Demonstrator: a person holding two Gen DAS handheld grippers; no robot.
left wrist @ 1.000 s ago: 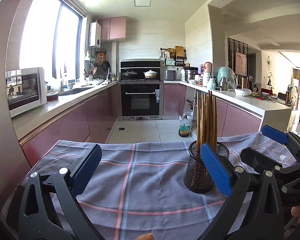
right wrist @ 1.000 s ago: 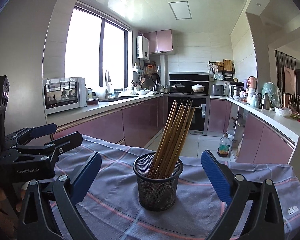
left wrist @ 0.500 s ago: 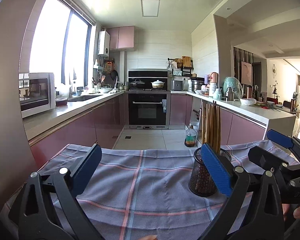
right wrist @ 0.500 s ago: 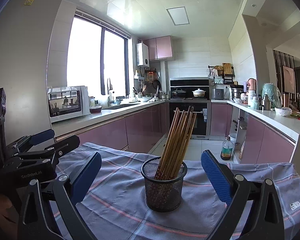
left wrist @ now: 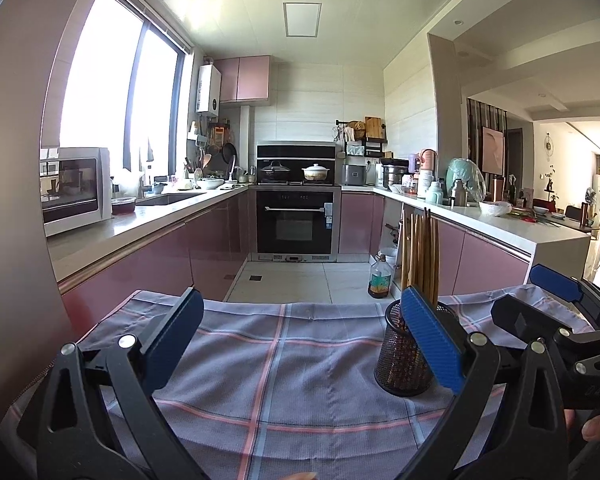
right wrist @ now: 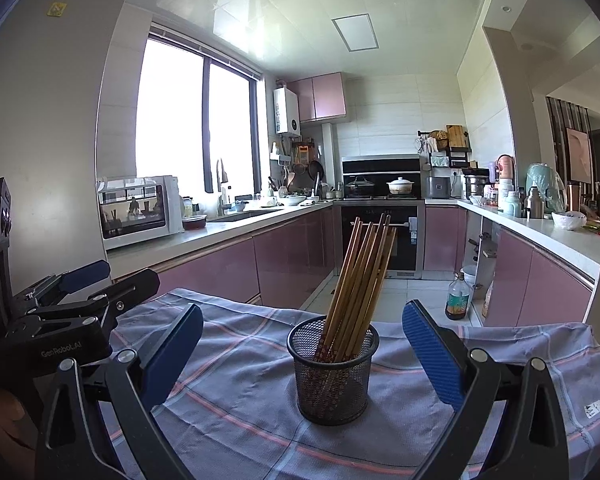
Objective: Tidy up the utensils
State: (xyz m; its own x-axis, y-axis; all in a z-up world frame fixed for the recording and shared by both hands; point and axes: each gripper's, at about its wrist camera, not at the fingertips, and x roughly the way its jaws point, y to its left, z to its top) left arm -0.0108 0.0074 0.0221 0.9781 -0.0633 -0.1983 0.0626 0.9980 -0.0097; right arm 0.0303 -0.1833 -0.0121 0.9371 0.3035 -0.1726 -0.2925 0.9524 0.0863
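A black mesh cup (right wrist: pixel 333 372) full of brown chopsticks (right wrist: pixel 360 280) stands on a grey-blue checked cloth (right wrist: pixel 240 412). My right gripper (right wrist: pixel 300 354) is open and empty, its blue pads (right wrist: pixel 432 350) either side of the cup and nearer than it. In the left wrist view the mesh cup (left wrist: pixel 398 354) sits partly behind the right pad (left wrist: pixel 430 336) of my open, empty left gripper (left wrist: pixel 300 338). The right gripper (left wrist: pixel 560 312) shows at the right edge there; the left gripper (right wrist: pixel 88 284) shows at left in the right wrist view.
The cloth (left wrist: pixel 276 364) covers a table whose far edge drops to the kitchen floor. Beyond are pink cabinets, a microwave (right wrist: pixel 138 210) on the left counter, an oven (left wrist: pixel 296 220) at the back and a bottle (right wrist: pixel 458 296) on the floor.
Both grippers have drawn back and risen a little; the mesh cup sits lower and farther in both views. Both grippers stay open and empty.
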